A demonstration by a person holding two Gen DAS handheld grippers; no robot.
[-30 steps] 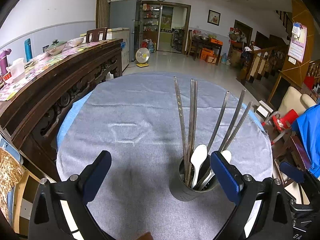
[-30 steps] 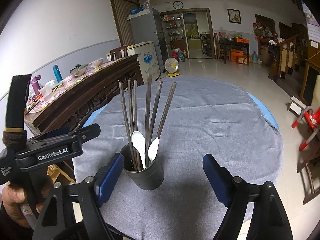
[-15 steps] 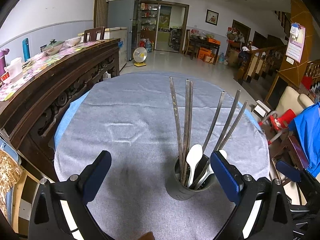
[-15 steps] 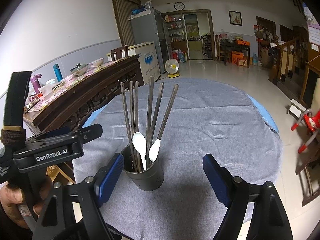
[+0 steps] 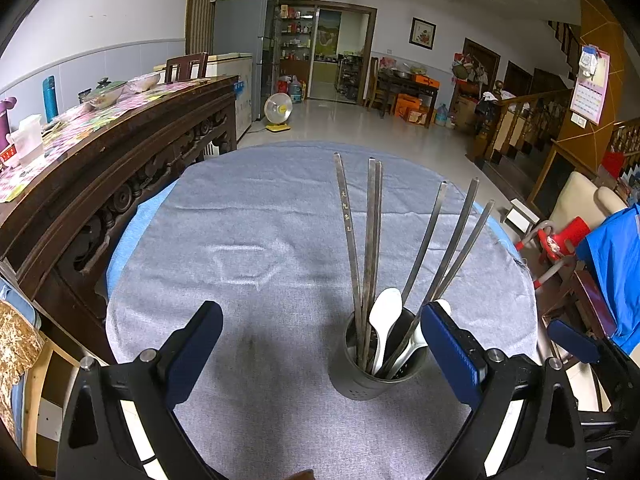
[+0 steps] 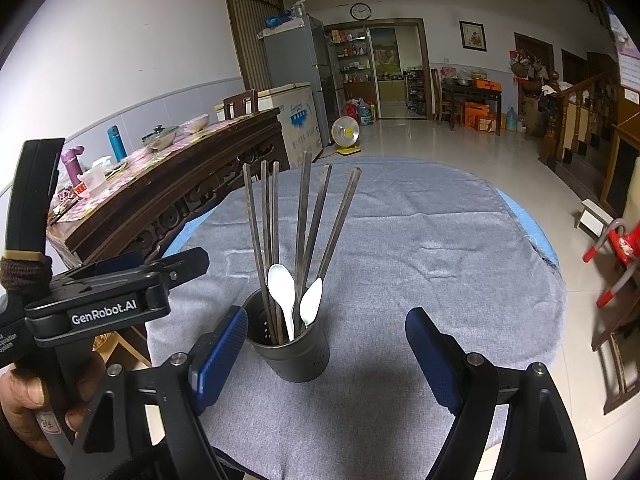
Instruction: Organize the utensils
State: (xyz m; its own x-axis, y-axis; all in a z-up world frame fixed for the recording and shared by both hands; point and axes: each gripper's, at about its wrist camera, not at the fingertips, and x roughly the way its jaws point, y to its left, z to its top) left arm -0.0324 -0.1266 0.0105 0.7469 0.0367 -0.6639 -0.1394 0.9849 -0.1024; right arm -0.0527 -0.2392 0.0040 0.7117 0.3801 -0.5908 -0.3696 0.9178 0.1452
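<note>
A dark grey perforated utensil holder (image 5: 374, 376) (image 6: 294, 354) stands on the grey tablecloth (image 5: 248, 264) near the front edge. Several long metal chopsticks (image 5: 370, 240) (image 6: 304, 220) and two white spoons (image 5: 384, 316) (image 6: 282, 292) stand upright in it. My left gripper (image 5: 320, 344) is open, nothing between its blue pads; the holder sits just inside its right pad. My right gripper (image 6: 326, 350) is open too, with the holder between its pads nearer the left one, not touched. The left gripper's black body and the hand holding it (image 6: 24, 396) show at the left of the right wrist view.
A carved dark wooden sideboard (image 5: 100, 160) with bottles and dishes runs along the table's left. Red and blue chairs (image 5: 568, 240) and a cream seat stand at the right. A small fan (image 5: 278, 110) sits on the tiled floor beyond the table.
</note>
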